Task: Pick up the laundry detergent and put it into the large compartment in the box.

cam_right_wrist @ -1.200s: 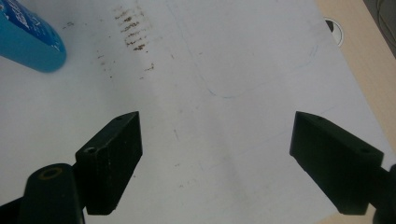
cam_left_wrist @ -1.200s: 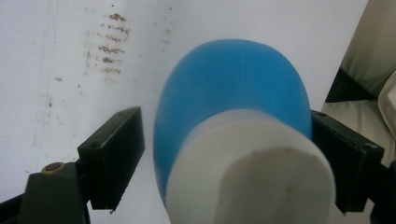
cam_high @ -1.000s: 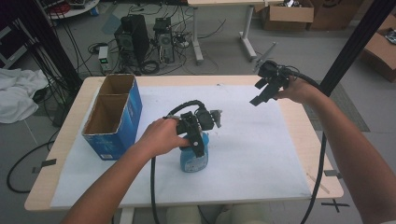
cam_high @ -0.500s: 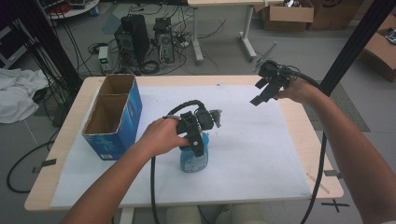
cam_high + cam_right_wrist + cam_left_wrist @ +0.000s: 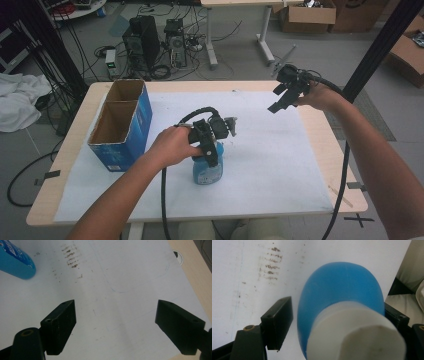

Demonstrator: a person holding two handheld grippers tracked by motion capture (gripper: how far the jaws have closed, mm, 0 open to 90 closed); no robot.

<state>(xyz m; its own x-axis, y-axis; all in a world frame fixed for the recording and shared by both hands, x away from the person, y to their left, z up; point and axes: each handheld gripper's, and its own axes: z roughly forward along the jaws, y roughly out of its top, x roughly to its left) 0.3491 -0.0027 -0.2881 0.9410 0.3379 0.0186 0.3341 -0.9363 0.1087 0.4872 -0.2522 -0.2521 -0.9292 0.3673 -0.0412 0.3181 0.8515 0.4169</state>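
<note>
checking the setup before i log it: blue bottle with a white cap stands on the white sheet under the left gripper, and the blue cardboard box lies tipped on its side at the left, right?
Not quite. The blue cardboard box is not tipped over: the high view shows it standing upright, open top up. The rest holds: the blue bottle with its white cap stands on the white sheet under the left gripper.

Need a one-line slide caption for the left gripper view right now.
Left gripper straddling an upright blue bottle with a white cap on the stained white table cover.
</note>
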